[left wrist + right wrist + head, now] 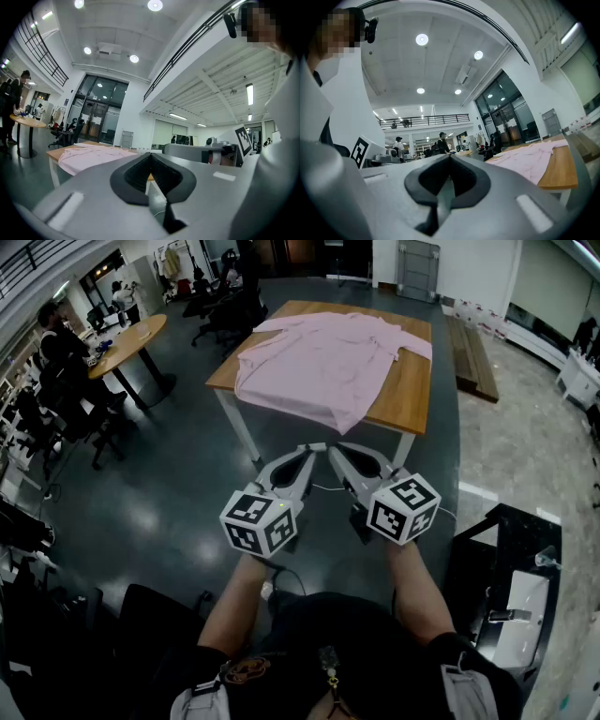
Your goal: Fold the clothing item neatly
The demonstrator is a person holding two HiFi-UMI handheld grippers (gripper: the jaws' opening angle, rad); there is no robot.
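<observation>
— While held side by side before the body, how set, left gripper [311, 450] and right gripper [337, 450]?
— Both clenched tight, empty, tips close together.
— And beyond?
— Spread out unfolded, pale pink shirt [323, 362] on rectangular light wooden table [412, 395], well apart from both.

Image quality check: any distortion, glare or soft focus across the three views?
Head view: mild barrel bend, dim room, lamp glare patches on the glossy dark floor; pale pink shirt on the wooden table is sharp. Left gripper view: strong fisheye, black corners, round ceiling lamps blown out, shut grey left tongs soft up close. Right gripper view: same, right tongs soft.
</observation>
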